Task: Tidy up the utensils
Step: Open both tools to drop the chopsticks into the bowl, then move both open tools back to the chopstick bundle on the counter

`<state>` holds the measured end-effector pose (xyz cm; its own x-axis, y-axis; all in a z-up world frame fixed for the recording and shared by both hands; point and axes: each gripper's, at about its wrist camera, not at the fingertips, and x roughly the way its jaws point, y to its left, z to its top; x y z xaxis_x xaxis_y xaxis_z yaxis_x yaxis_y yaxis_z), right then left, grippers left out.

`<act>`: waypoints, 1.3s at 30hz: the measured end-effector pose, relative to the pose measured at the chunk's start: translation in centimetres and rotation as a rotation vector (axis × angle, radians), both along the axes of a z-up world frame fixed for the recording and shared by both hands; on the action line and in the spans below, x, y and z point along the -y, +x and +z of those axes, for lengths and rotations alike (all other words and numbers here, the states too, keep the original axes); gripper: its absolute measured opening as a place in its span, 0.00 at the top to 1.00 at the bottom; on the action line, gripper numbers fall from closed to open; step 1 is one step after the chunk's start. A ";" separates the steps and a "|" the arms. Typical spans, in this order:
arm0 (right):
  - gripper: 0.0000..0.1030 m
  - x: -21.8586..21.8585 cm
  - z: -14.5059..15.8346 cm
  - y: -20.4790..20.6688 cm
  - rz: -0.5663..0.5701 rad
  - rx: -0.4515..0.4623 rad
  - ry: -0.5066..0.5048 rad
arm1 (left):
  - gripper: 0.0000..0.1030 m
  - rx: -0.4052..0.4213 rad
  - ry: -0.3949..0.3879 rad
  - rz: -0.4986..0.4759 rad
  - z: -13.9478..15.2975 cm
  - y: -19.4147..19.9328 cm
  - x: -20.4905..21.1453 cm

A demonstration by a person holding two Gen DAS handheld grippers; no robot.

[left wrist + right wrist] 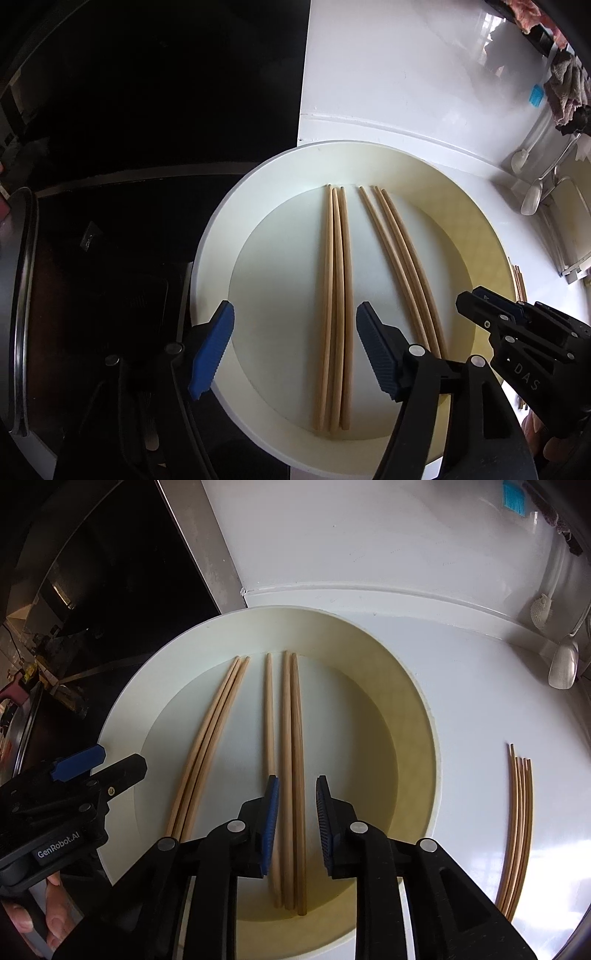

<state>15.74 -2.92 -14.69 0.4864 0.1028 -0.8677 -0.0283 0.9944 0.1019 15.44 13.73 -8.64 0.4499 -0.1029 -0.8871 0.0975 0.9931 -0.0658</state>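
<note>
A large cream plate (pixel 221 236) (pixel 125 720) lies on the white counter. Two groups of three wooden chopsticks lie in it: a left group (pixel 334 295) (pixel 207 746) and a right group (pixel 400 266) (pixel 291 738). My left gripper (pixel 295 347) is open and empty above the plate, its fingers either side of the left group's near part. My right gripper (pixel 297 819) is open above the right group, jaws astride two of its sticks, not touching. Several more chopsticks (pixel 519 823) (pixel 519 280) lie on the counter right of the plate.
A dark stove area (pixel 129 110) lies left of the plate. A white brush (pixel 543 607) and a metal spoon (pixel 563 661) hang at the far right by a sink edge. A cloth (pixel 569 96) hangs at top right.
</note>
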 end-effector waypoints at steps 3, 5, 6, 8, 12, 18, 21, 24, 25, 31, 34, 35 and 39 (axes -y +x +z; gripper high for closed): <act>0.76 0.6 0.6 -1.2 -0.005 0.021 0.008 | 0.32 0.008 -0.003 -0.003 0.5 -0.7 0.1; 0.75 1.1 1.0 -2.2 -0.007 0.033 0.012 | 0.30 0.014 -0.005 -0.012 0.8 -1.3 0.3; 0.74 1.2 1.2 -2.5 -0.010 0.037 0.013 | 0.29 0.017 -0.006 -0.016 0.9 -1.7 0.4; 0.73 1.6 1.4 -3.4 -0.021 0.042 0.012 | 0.29 0.022 -0.009 -0.028 1.3 -2.3 0.8; 0.71 2.5 1.9 -5.2 -0.043 0.047 0.006 | 0.26 0.033 -0.014 -0.047 2.1 -3.8 1.3; 0.68 4.2 2.6 -7.4 -0.081 0.062 0.000 | 0.24 0.042 -0.008 -0.079 2.7 -5.3 3.0; 0.66 5.2 2.8 -8.5 -0.092 0.067 -0.018 | 0.24 0.042 -0.014 -0.093 2.6 -5.8 4.4; 0.65 6.4 3.2 -9.8 -0.100 0.076 -0.043 | 0.24 0.037 -0.016 -0.109 2.5 -6.5 6.0; 0.63 6.9 3.4 -10.2 -0.104 0.080 -0.048 | 0.23 0.039 -0.015 -0.117 2.5 -6.9 6.6; 0.55 10.4 4.0 -12.6 -0.136 0.101 -0.056 | 0.21 0.047 -0.013 -0.141 2.7 -8.9 10.0; 0.49 12.6 4.1 -13.7 -0.158 0.110 -0.057 | 0.20 0.051 -0.001 -0.150 2.7 -9.8 11.8; 0.48 13.4 4.0 -14.1 -0.166 0.109 -0.059 | 0.20 0.051 0.000 -0.154 2.7 -10.1 12.4; 0.41 16.5 3.1 -15.5 -0.201 0.097 -0.064 | 0.17 0.065 -0.007 -0.164 2.7 -11.4 14.6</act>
<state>0.21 -19.39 -11.56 0.5728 -0.0580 -0.8176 0.1640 0.9854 0.0450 4.03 -0.90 -5.95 0.4834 -0.1855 -0.8555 0.2628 0.9630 -0.0603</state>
